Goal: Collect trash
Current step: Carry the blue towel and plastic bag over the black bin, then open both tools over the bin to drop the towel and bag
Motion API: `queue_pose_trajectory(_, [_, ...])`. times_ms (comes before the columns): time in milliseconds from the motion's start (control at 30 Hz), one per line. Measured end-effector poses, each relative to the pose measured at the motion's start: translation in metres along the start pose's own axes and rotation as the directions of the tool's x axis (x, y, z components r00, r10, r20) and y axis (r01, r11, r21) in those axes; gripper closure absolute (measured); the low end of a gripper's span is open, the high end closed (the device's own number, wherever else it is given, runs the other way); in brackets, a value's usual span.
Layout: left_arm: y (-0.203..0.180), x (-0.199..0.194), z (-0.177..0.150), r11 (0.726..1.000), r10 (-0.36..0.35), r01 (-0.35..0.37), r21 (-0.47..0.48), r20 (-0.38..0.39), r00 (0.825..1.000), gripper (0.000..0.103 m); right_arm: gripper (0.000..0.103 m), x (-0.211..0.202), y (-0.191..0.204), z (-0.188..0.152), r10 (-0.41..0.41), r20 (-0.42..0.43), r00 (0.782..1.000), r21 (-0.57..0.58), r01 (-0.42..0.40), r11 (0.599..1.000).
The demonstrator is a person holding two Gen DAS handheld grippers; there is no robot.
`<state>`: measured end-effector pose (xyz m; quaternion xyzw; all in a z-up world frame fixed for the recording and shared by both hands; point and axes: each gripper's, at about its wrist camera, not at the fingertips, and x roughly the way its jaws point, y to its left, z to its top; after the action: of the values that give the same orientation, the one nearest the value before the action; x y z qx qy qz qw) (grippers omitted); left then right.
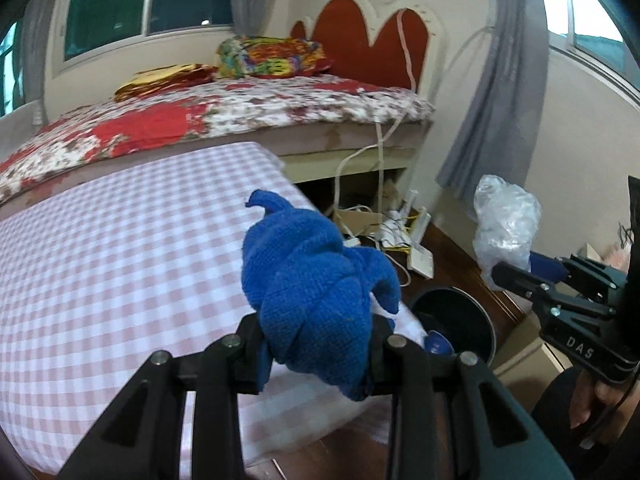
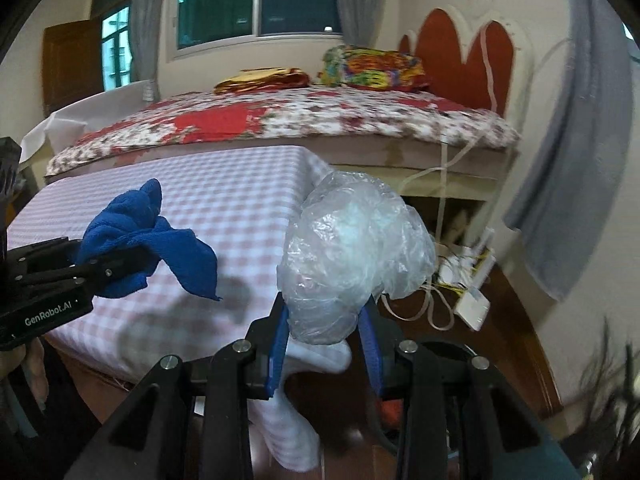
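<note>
My left gripper (image 1: 316, 354) is shut on a crumpled blue cloth (image 1: 314, 284) and holds it above the corner of the pink checked table (image 1: 120, 260). It also shows in the right wrist view (image 2: 116, 262), with the blue cloth (image 2: 140, 236) hanging from it. My right gripper (image 2: 326, 344) is shut on a crumpled clear plastic bag (image 2: 352, 252), held past the table's corner. That bag (image 1: 505, 226) and the right gripper (image 1: 516, 276) show at the right of the left wrist view. A black round bin (image 1: 460, 326) stands on the floor below, with something blue inside.
A bed with a floral cover (image 1: 224, 116) and a red headboard (image 1: 372, 36) stands behind the table. White cables and a router (image 1: 404, 236) lie on the dark wooden floor by the bed. Grey curtains (image 1: 496, 92) hang at the right.
</note>
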<state>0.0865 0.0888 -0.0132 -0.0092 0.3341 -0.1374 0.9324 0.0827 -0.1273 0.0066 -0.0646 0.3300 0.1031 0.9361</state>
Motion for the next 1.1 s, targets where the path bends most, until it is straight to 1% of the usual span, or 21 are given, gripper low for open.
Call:
queue_pose_trajectory(233, [-0.036,0.007,-0.001,0.996,-0.061,0.061,0.06,-0.003,0.998,0.068,0.067,-0.013,-0.036,-0.02,-0.07,-0.019,0.997,0.051,0.071,0.996])
queue_pose_trajectory(500, [-0.078,0.023,-0.006,0.979,-0.142,0.147,0.138,-0.046,0.989,0.068,0.067,-0.015,-0.073,-0.049,-0.129,-0.058,0.99,0.109,0.134,0.985])
queue_pose_trajectory(633, [-0.1,0.035,-0.012,0.966,-0.183,0.194,0.17,-0.076,0.98,0.068,0.067,-0.013,-0.094,-0.069,-0.147,-0.097,0.984,0.146,0.16,0.976])
queue_pose_trajectory(767, [-0.123,0.054,-0.021,0.95,-0.221,0.242,0.198,-0.125,0.967,0.068,0.067,-0.009,-0.112,-0.09,-0.161,-0.141,0.977,0.164,0.183,0.969])
queue_pose_trajectory(900, [-0.142,0.075,-0.03,0.936,-0.243,0.28,0.214,-0.183,0.953,0.068,0.067,-0.001,-0.125,-0.107,-0.155,-0.178,0.972,0.169,0.185,0.968])
queue_pose_trajectory(967, [-0.148,0.084,-0.032,0.932,-0.252,0.293,0.214,-0.202,0.947,0.068,0.067,0.003,-0.134,-0.116,-0.145,-0.192,0.971,0.18,0.18,0.967])
queue_pose_trajectory(1100, [-0.158,0.103,-0.038,0.926,-0.259,0.31,0.215,-0.236,0.937,0.068,0.067,0.014,-0.142,-0.128,-0.141,-0.22,0.965,0.16,0.179,0.971])
